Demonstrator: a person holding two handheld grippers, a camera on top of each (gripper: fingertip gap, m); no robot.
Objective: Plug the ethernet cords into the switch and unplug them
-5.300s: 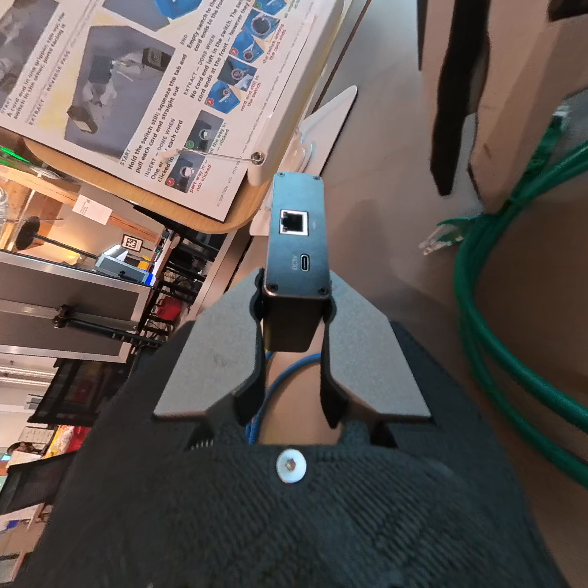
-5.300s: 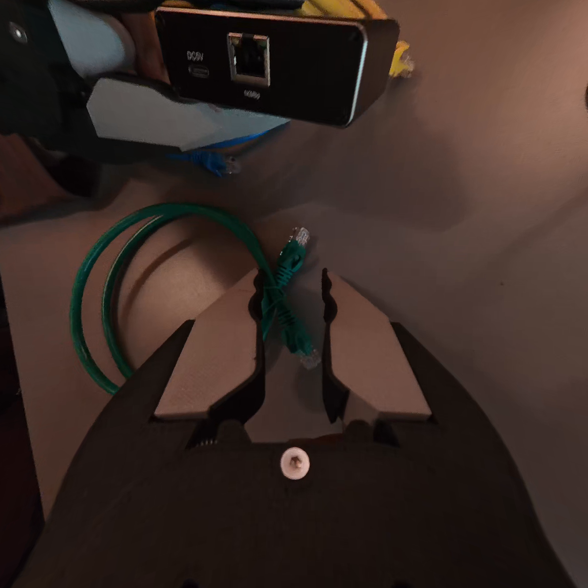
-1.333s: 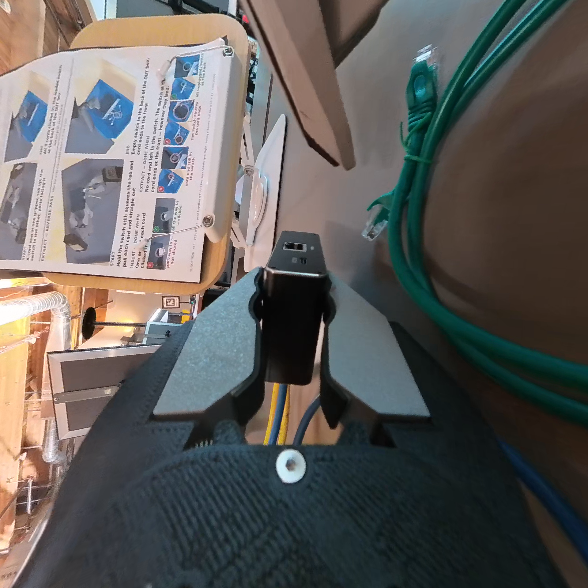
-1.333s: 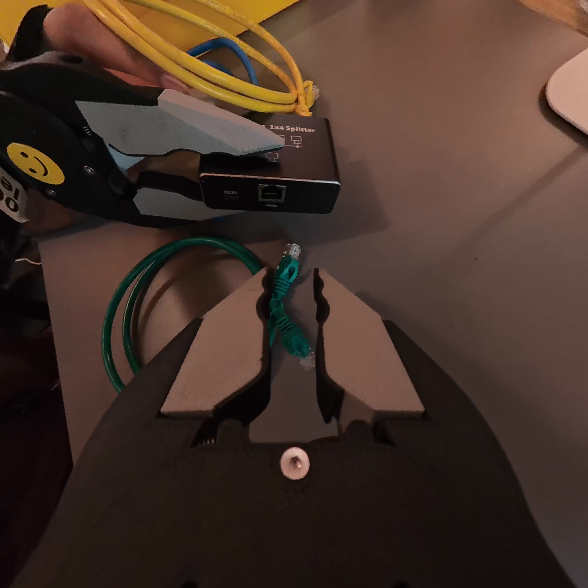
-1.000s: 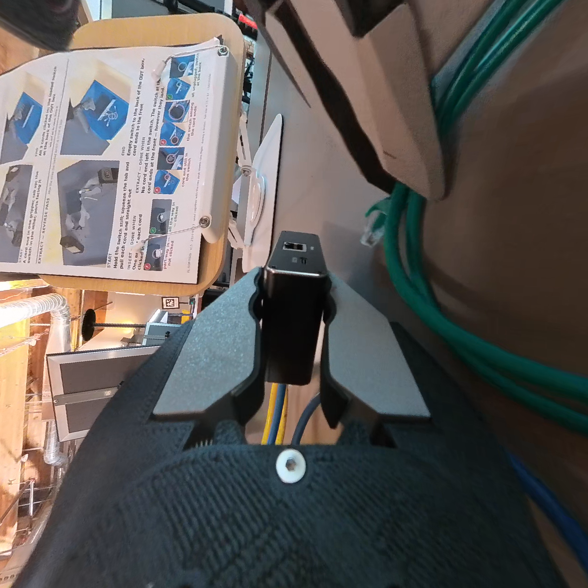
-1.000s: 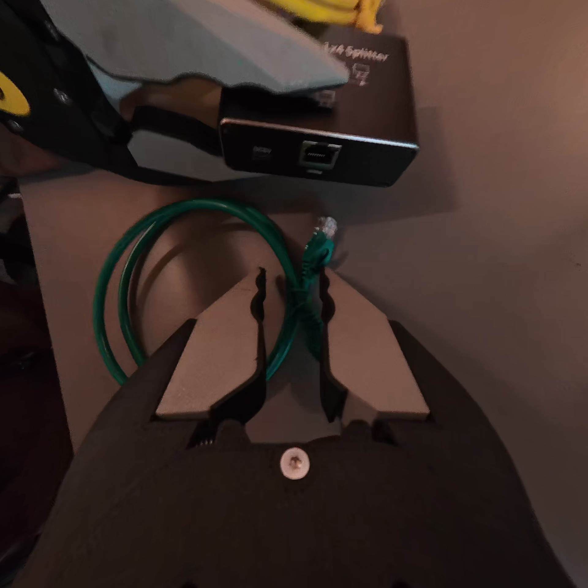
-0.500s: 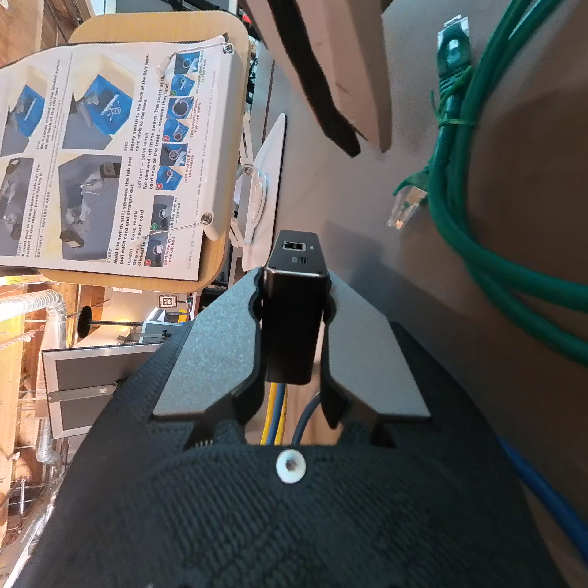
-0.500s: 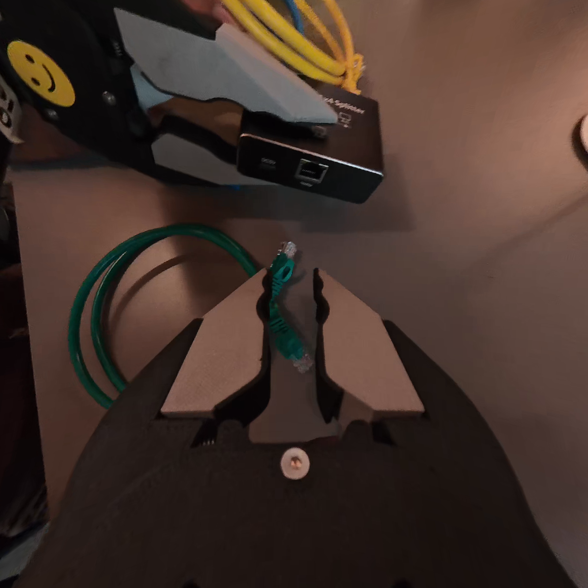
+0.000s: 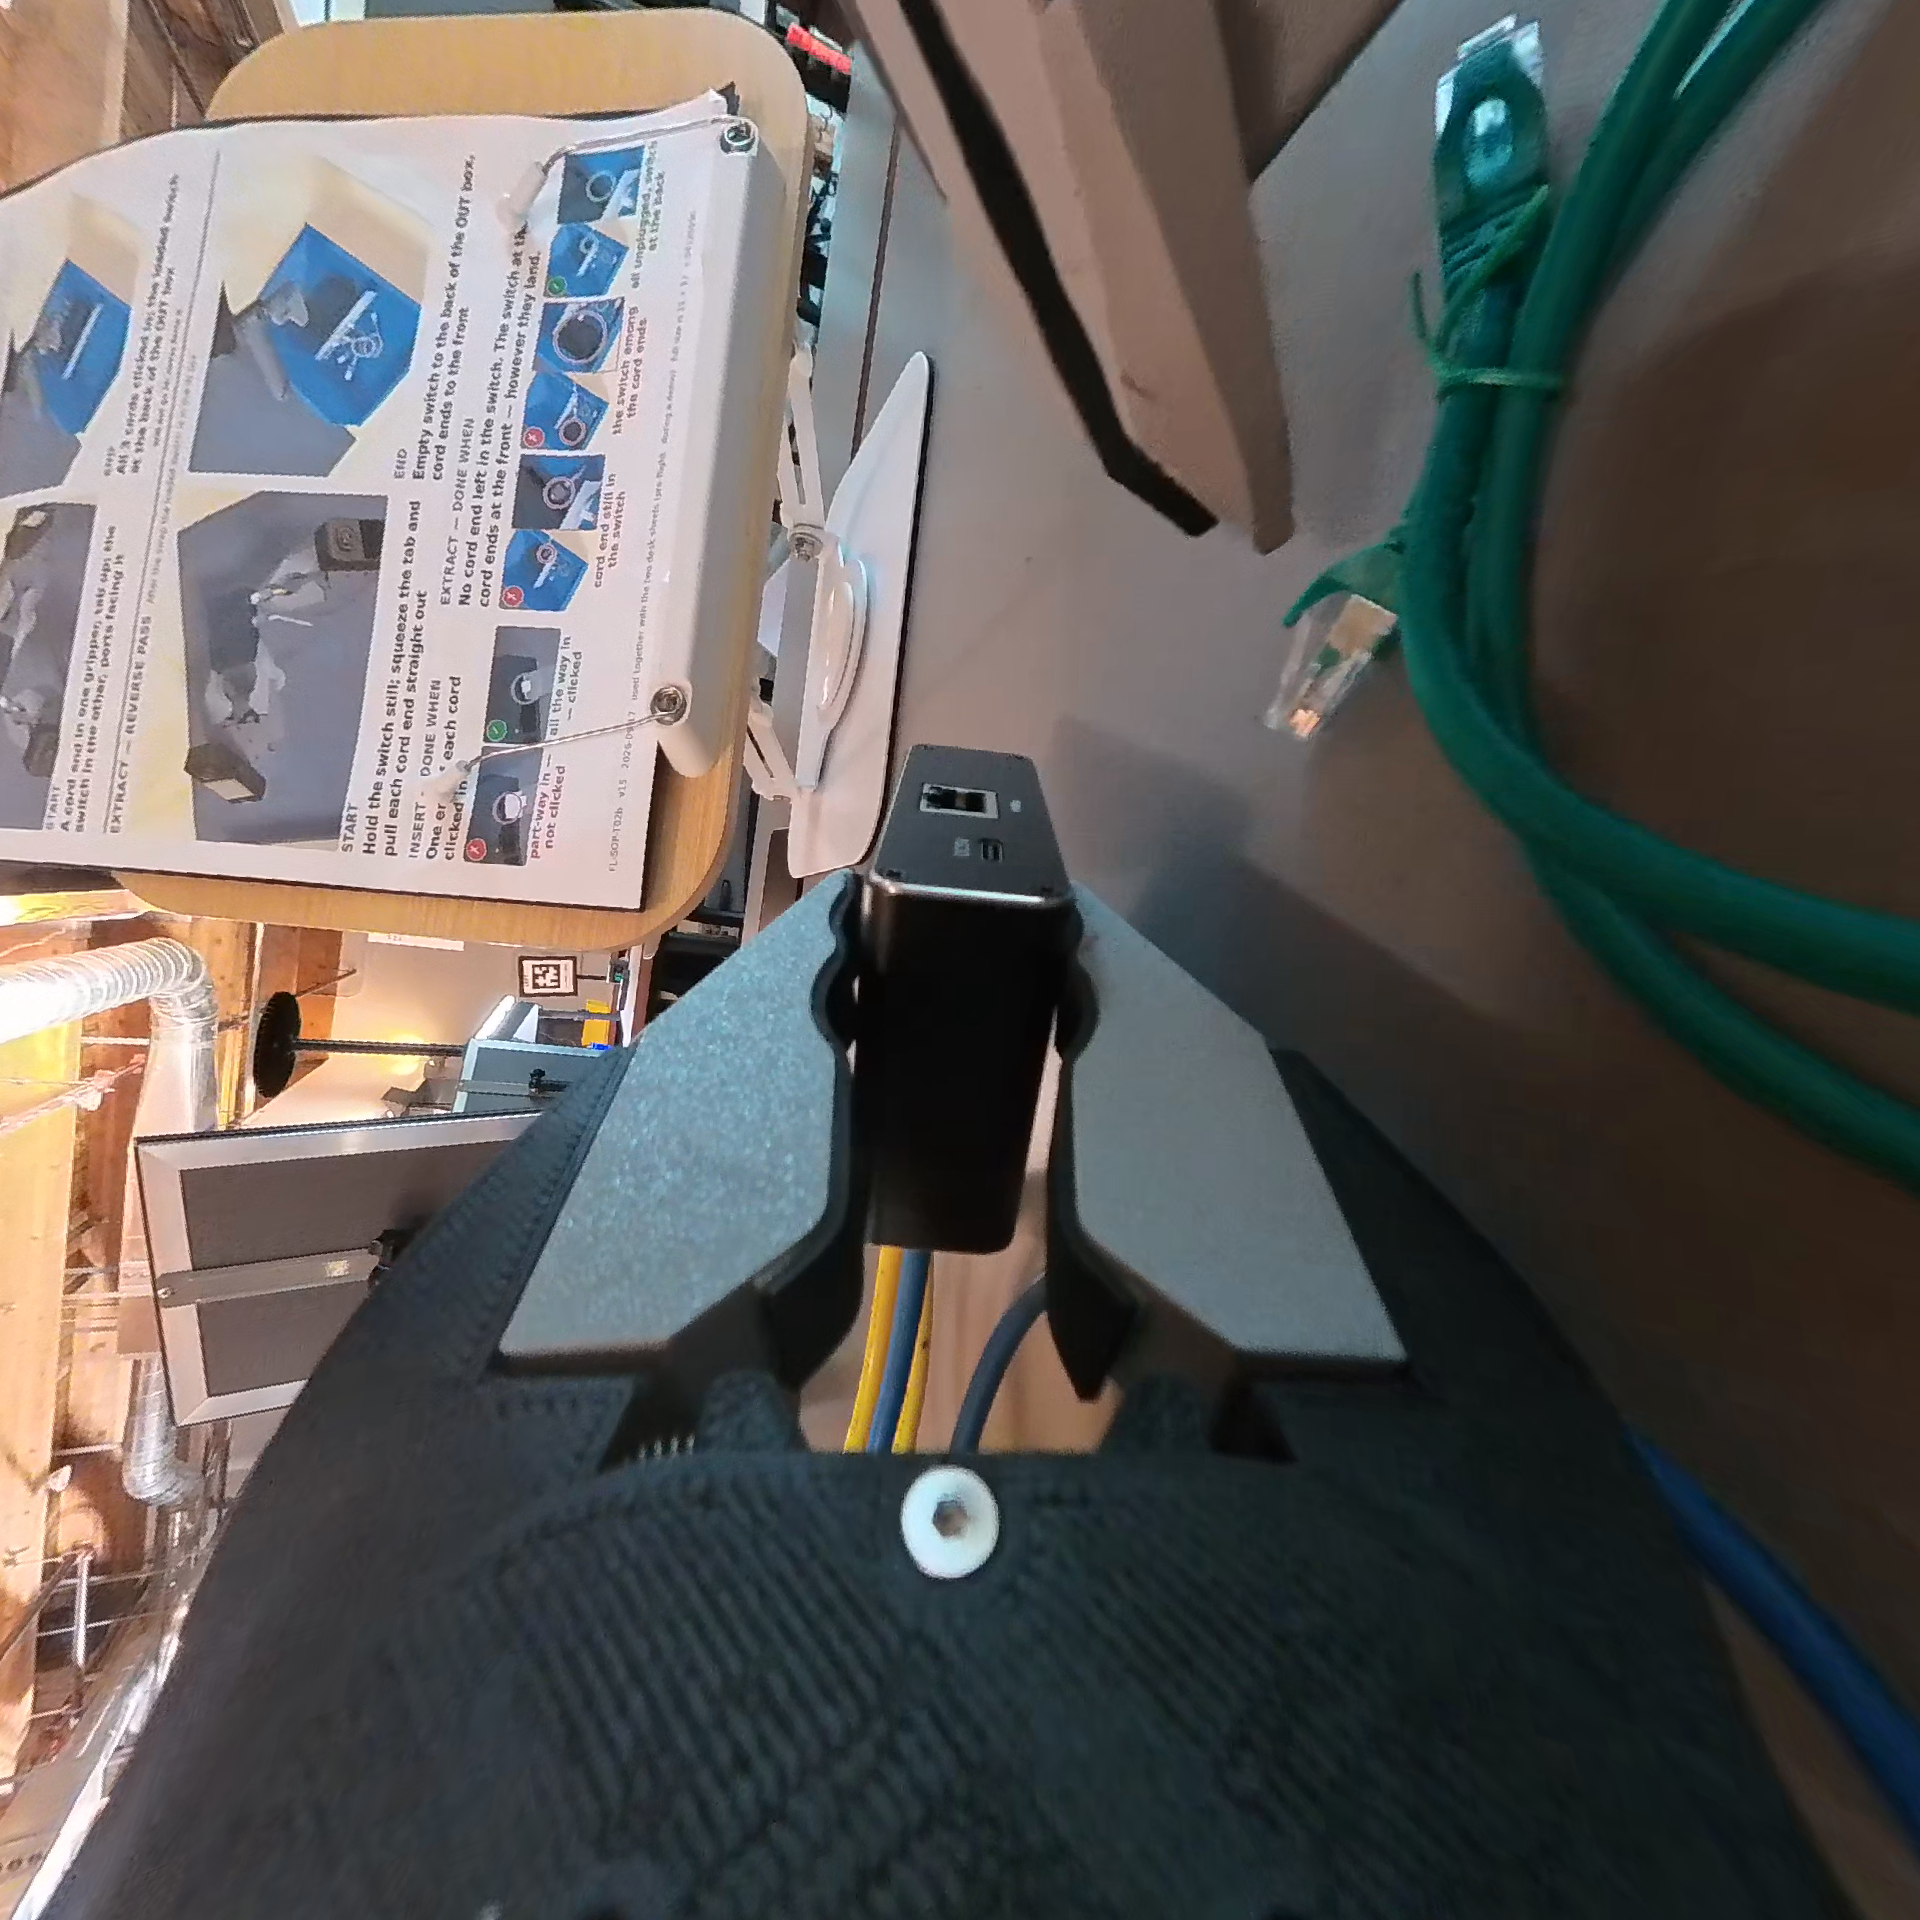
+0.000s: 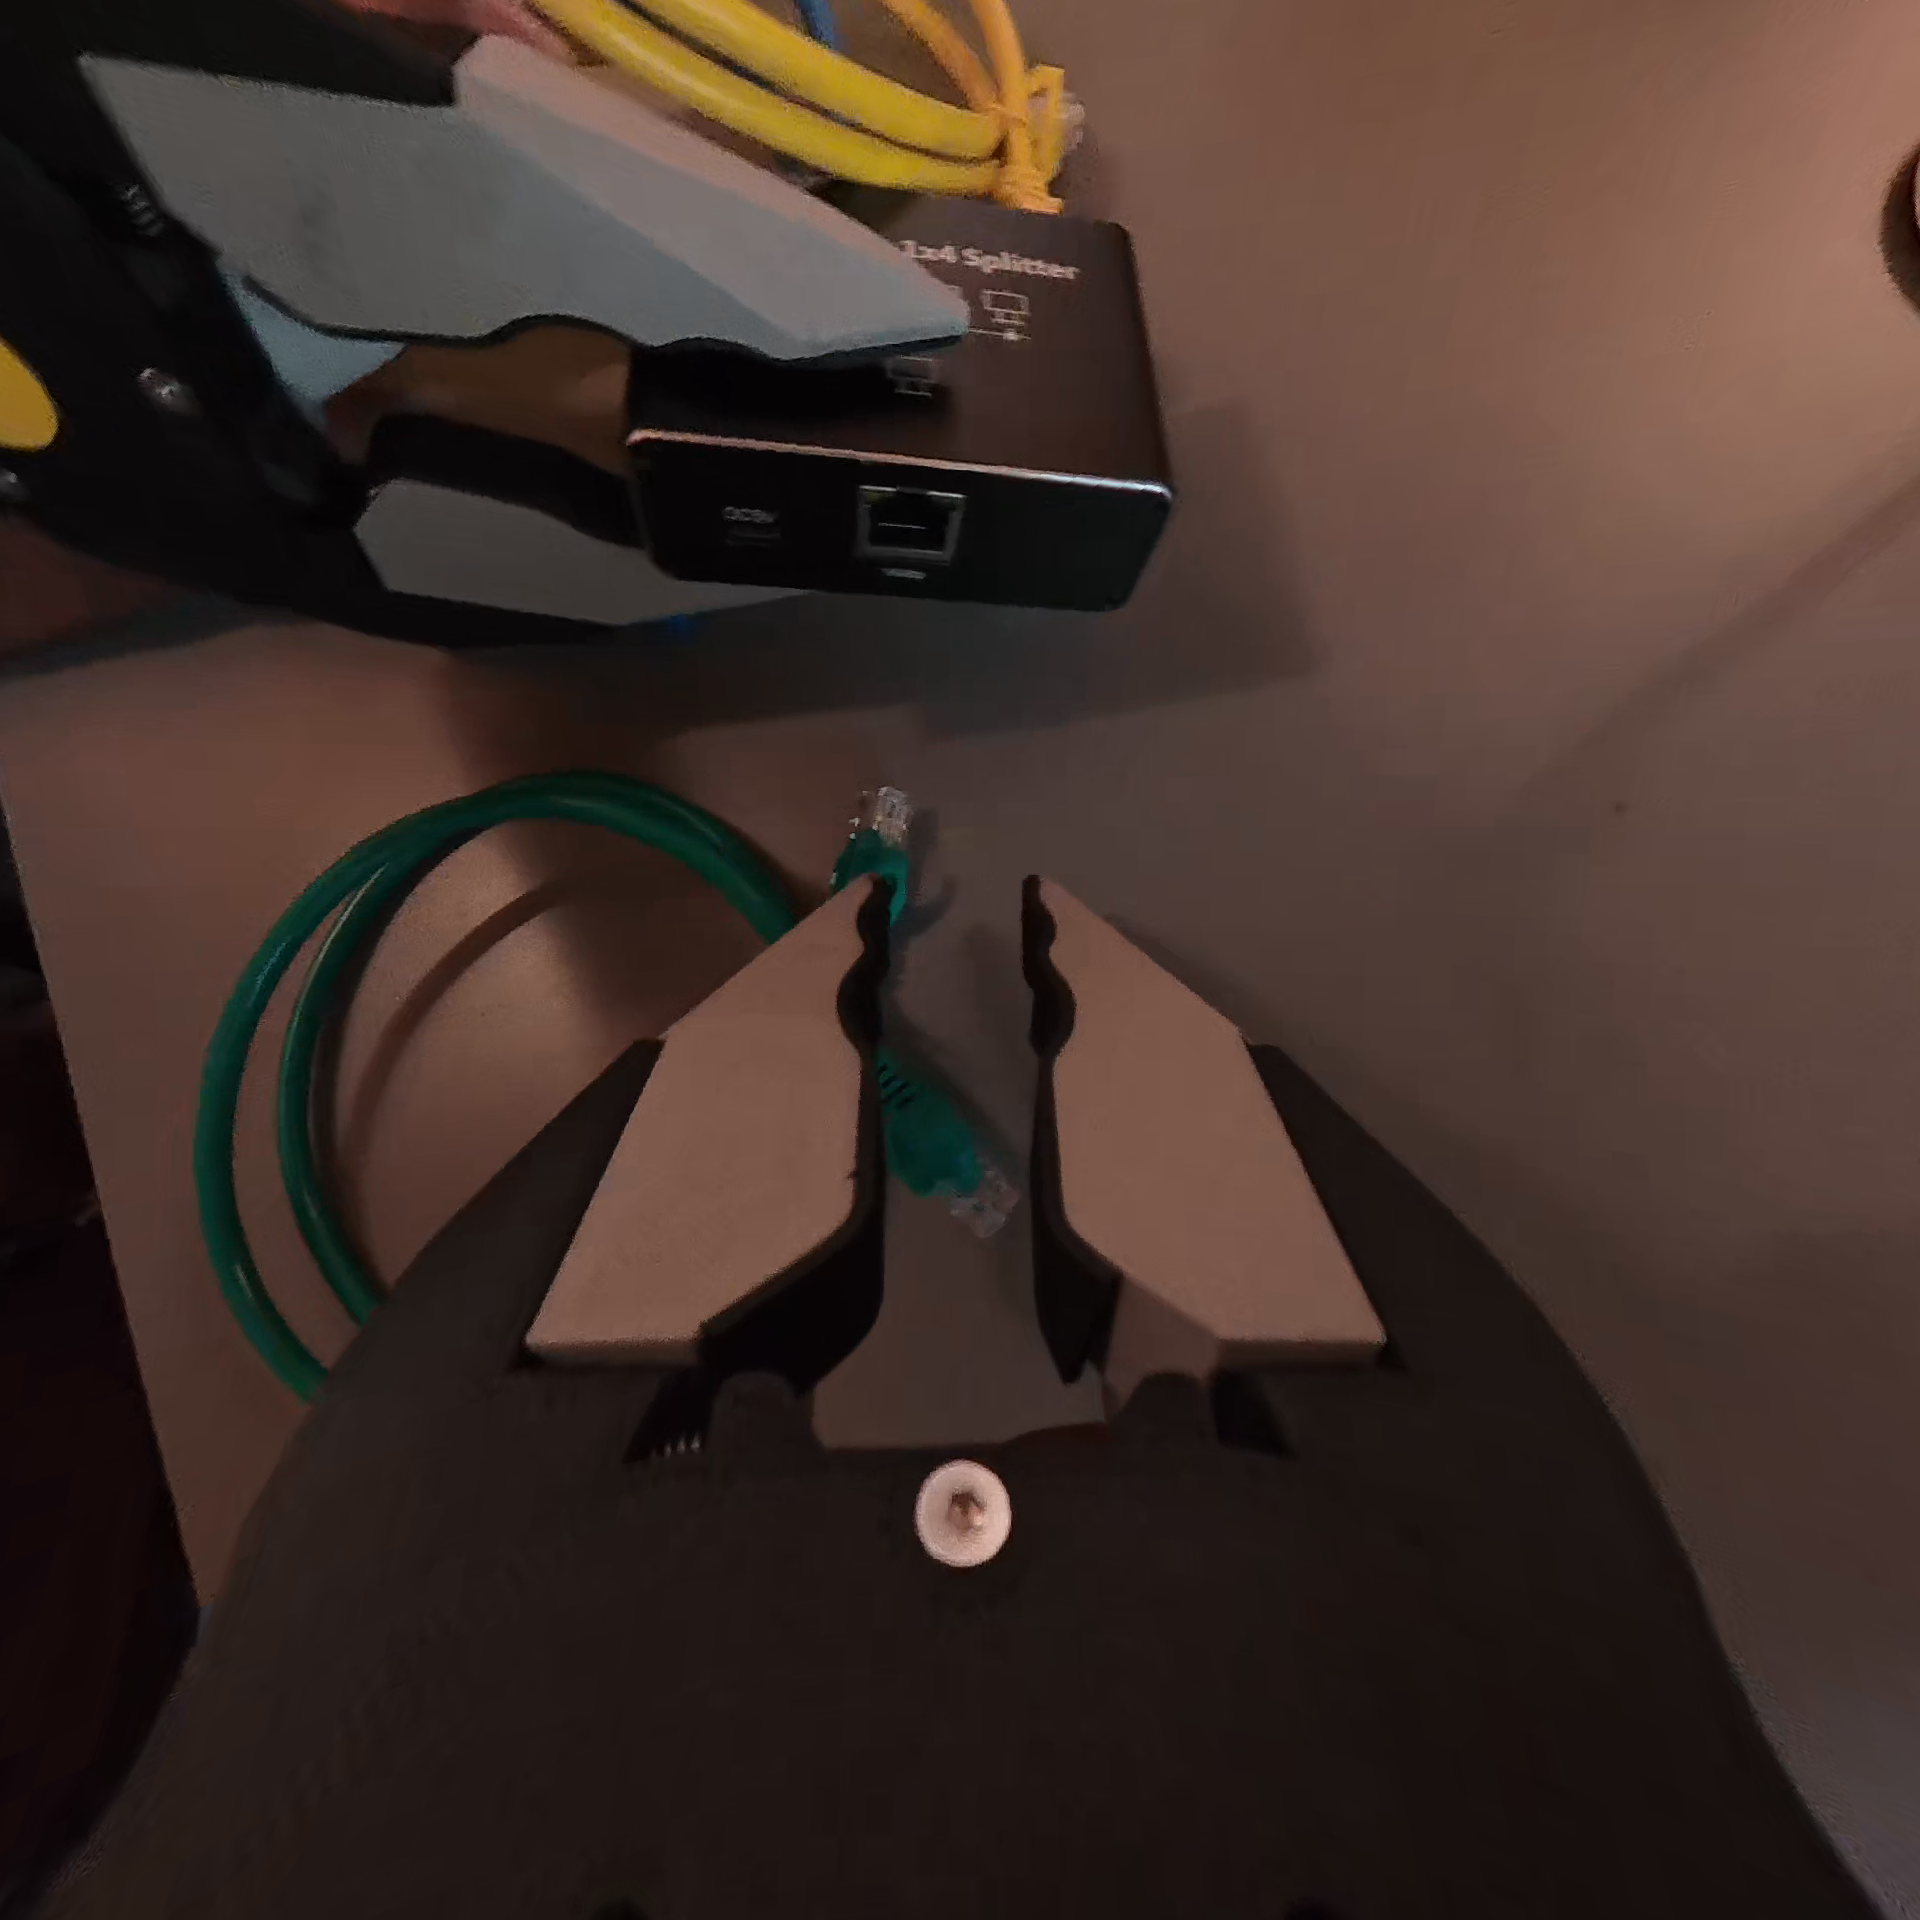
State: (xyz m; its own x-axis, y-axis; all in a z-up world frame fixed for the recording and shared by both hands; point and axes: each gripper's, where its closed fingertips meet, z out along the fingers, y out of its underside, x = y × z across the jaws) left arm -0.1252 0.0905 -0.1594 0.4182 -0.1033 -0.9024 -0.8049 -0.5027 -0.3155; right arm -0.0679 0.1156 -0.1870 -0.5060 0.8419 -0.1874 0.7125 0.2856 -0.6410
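Observation:
My left gripper [image 9: 961, 914] is shut on the black switch [image 9: 956, 1039], holding it just above the grey table. In the right wrist view the switch [image 10: 904, 447] shows an empty port [image 10: 909, 520] facing me, with the left gripper's upper finger [image 10: 623, 260] lying over it. My right gripper [image 10: 951, 894] is open and hovers over the coiled green cord [image 10: 301, 1039]. One green plug [image 10: 935, 1143] lies on the table between its fingers, the other plug [image 10: 883, 831] lies by the left fingertip. Yellow cords [image 10: 883, 114] and blue cords [image 9: 909, 1340] run from the switch's back.
An instruction sheet on a clipboard stand [image 9: 364, 468] with a white base [image 9: 862, 582] stands at the table's far side. The green coil [image 9: 1558, 831] lies right of the switch. A right gripper finger [image 9: 1143, 260] hangs above it. A blue cord [image 9: 1714, 1558] trails at the lower right.
My right gripper swung forward over the green cord, then drew back, and now sits a little nearer the switch. The left gripper has levelled the switch. The green cord stayed on the table.

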